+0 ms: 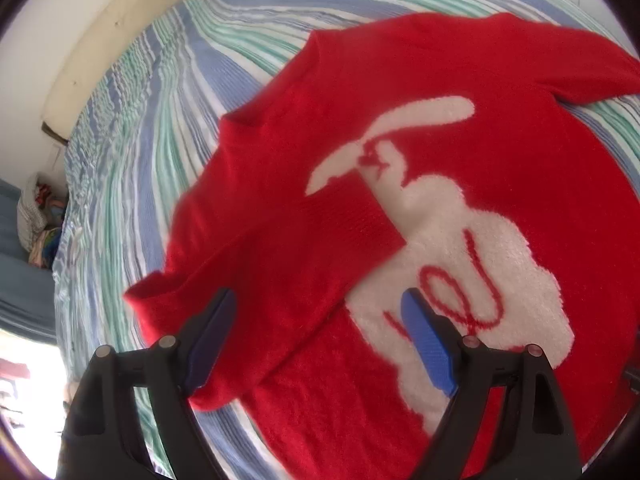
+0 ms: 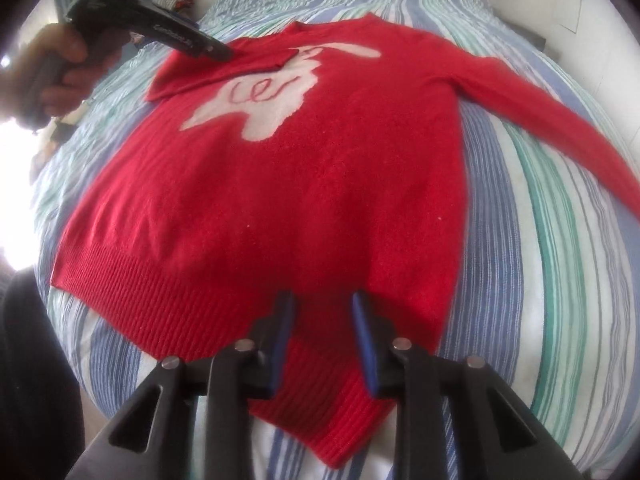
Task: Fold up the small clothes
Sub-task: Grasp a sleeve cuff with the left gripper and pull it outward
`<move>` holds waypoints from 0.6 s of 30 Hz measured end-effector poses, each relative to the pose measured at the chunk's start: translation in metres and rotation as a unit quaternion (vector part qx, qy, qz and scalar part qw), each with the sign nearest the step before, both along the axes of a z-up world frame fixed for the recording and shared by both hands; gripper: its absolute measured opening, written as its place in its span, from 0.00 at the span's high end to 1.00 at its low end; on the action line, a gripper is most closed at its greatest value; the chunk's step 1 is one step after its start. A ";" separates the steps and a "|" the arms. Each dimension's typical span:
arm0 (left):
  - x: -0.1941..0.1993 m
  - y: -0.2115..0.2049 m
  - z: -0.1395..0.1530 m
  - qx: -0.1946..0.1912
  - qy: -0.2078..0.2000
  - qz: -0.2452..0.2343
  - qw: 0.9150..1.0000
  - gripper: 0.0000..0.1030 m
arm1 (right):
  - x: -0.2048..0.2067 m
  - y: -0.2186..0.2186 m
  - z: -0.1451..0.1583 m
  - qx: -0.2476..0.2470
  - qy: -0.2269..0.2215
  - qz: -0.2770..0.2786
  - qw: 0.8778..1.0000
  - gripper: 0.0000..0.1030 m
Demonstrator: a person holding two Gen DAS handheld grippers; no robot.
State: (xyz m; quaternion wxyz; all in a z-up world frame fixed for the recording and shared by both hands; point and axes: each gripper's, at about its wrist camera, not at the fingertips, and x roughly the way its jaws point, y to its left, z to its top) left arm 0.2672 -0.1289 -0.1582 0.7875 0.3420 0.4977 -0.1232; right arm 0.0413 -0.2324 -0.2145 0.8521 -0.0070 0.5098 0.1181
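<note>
**A:** Where is the garment you are folding?

**B:** A red sweater with a white fuzzy rabbit shape lies front up on a bed covered in blue, green and white stripes. In your right wrist view it fills the centre of the frame, with its ribbed hem at the bottom. One sleeve is folded across the chest at upper left, its cuff over the rabbit; the other sleeve stretches out toward the right edge.

**A:** And your jaws?

**B:** Your left gripper has its jaws spread wide over the folded sleeve at the bottom of its own view, gripping nothing. Your right gripper hangs over the hem at bottom centre, jaws narrowly apart, with no cloth pinched between them. Your left hand shows at upper left.
</note>
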 end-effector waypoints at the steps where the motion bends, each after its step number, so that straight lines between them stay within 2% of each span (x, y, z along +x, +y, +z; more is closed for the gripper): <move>1: 0.005 -0.004 -0.008 0.007 0.006 0.004 1.000 0.16 | 0.001 0.000 0.001 -0.002 0.002 0.000 1.000 0.72; 3: 0.011 -0.010 -0.022 0.016 0.010 0.012 1.000 0.17 | -0.001 0.003 0.002 -0.014 0.000 0.002 1.000 0.72; 5: 0.015 -0.013 -0.025 0.005 -0.006 0.030 1.000 0.22 | -0.003 0.005 0.001 -0.021 -0.005 0.000 1.000 0.72; 6: 0.017 -0.011 -0.023 -0.019 -0.005 0.045 0.999 0.47 | -0.004 0.004 0.001 -0.019 -0.008 -0.004 1.000 0.72; 7: 0.021 -0.008 -0.020 -0.046 0.003 0.064 0.997 0.91 | -0.005 0.003 0.000 -0.016 -0.010 -0.008 1.000 0.72; 9: 0.024 0.006 -0.007 -0.085 -0.008 0.109 0.990 0.94 | -0.005 0.002 0.000 -0.008 -0.013 -0.016 1.000 0.72; 11: 0.023 0.035 0.017 -0.136 -0.031 0.146 0.979 0.94 | -0.006 0.002 0.000 -0.005 -0.014 -0.020 1.000 0.72; 12: 0.021 0.058 0.031 -0.162 -0.040 0.170 0.971 0.94 | -0.006 0.002 -0.001 -0.005 -0.015 -0.021 1.000 0.72; 14: 0.012 0.118 0.059 -0.218 -0.063 0.231 0.946 0.94 | -0.006 0.001 -0.001 -0.003 -0.017 -0.021 1.000 0.72; 16: -0.004 0.193 0.077 -0.268 -0.086 0.311 0.908 0.95 | -0.007 0.001 -0.001 -0.001 -0.019 -0.022 1.000 0.72; 18: -0.022 0.269 0.082 -0.290 -0.103 0.392 0.867 0.95 | -0.007 0.000 -0.002 0.001 -0.019 -0.023 1.000 0.72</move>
